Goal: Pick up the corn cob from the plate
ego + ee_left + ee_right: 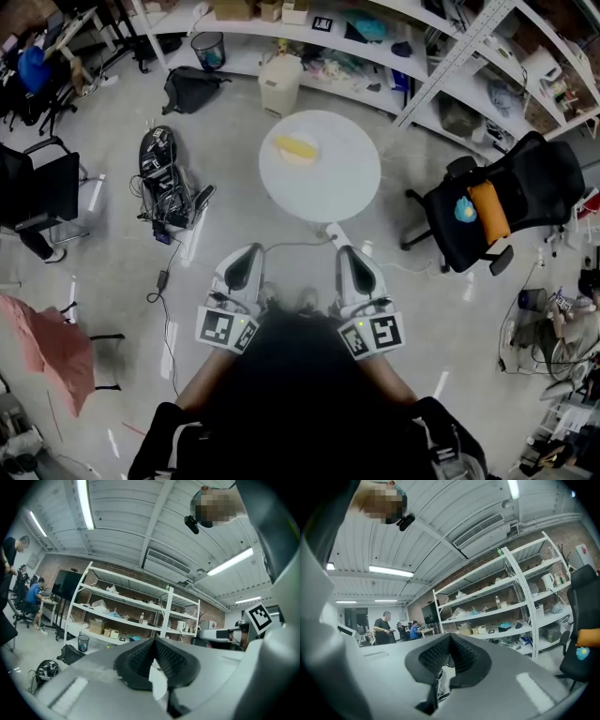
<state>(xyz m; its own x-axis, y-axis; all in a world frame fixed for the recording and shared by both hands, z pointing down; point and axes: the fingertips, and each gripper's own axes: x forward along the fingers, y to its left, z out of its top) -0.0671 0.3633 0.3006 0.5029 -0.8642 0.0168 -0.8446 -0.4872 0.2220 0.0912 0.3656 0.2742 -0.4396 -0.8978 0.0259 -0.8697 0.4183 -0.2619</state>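
A yellow corn cob (296, 146) lies on a white plate (317, 151) at the far left side of a round white table (328, 183). Both grippers are held low and close to the person's body, well short of the table. The left gripper (249, 251) and the right gripper (343, 250) point level toward it. In the left gripper view the left gripper (154, 642) has its black ribbed jaws closed together with nothing between them. The right gripper (450, 637) looks the same in the right gripper view, shut and empty. Neither gripper view shows the corn.
A black office chair (511, 202) with an orange cushion stands right of the table. Floor gear and cables (167, 178) lie to its left, beside another chair (42, 192). White shelving (375, 47), a bin (280, 84) and a black bag (192, 90) line the back. People (383, 627) stand at desks.
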